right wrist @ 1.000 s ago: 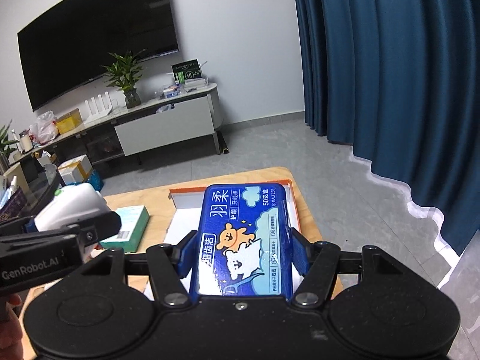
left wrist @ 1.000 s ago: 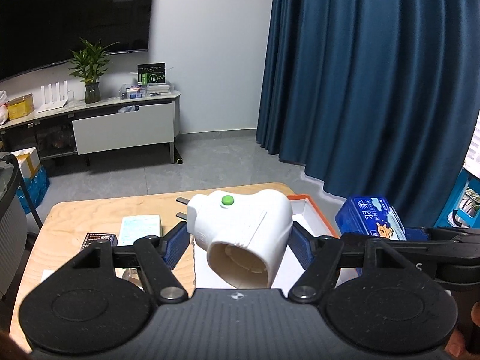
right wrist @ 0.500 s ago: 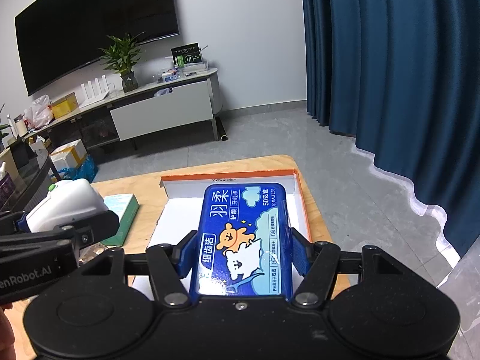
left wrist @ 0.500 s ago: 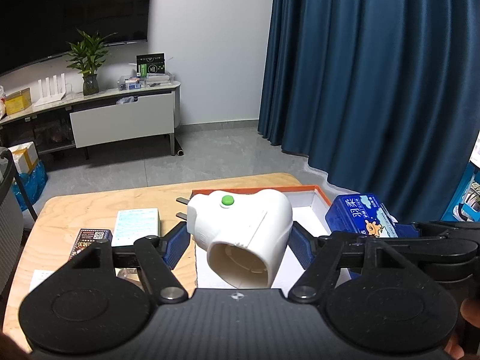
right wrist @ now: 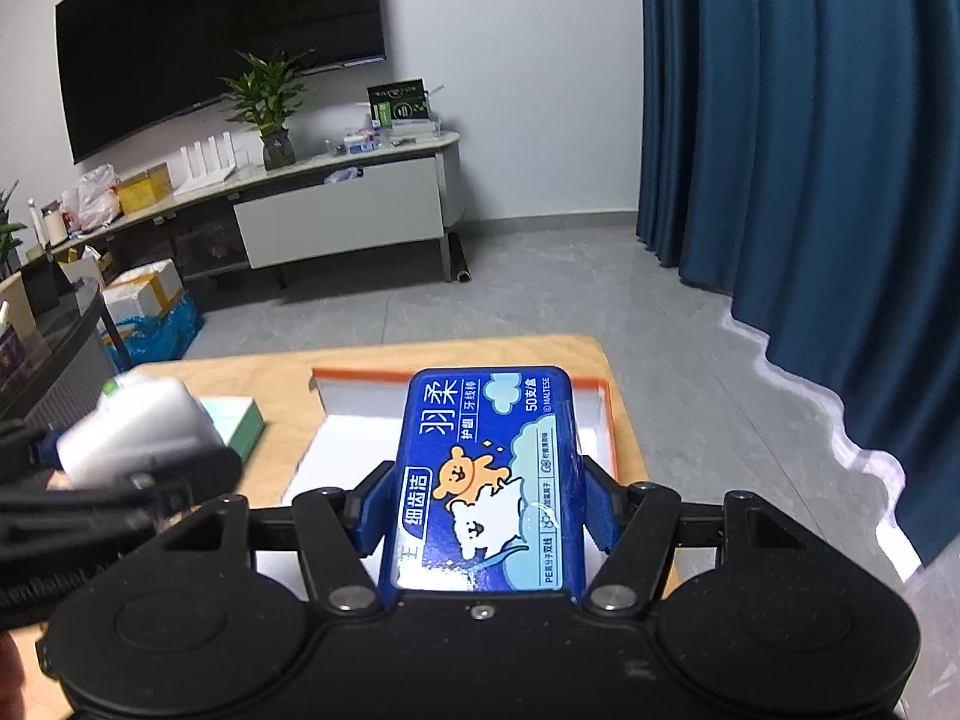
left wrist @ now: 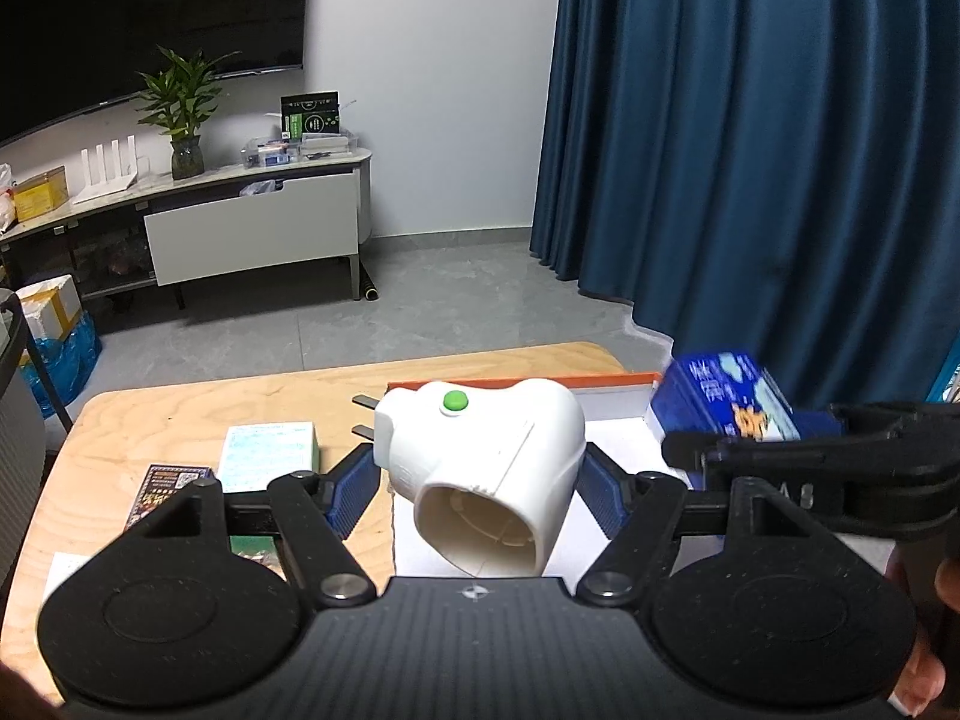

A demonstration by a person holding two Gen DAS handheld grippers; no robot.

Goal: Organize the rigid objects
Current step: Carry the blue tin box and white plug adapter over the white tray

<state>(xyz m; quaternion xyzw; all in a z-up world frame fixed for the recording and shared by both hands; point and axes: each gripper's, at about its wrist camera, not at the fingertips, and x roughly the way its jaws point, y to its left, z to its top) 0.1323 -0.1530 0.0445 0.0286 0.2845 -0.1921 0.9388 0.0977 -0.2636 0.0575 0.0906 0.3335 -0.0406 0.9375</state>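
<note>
Carrying one white plug adapter (left wrist: 486, 468), the left gripper (left wrist: 480, 489) has its jaws partly open and clamped on the adapter's sides; the right gripper (right wrist: 483, 504), likewise partly open, clamps one blue floss box (right wrist: 489, 474). Both loads hang over one orange-rimmed tray (right wrist: 606, 414) on the counter (left wrist: 180, 408). Risk: the grippers are close together, so a collision could knock either load loose; the adapter's rounded shell may also slip or snag its two prongs on the tray wall. Beside the tray lie one pale green box (left wrist: 267, 456) and one dark card box (left wrist: 168, 483).
</note>
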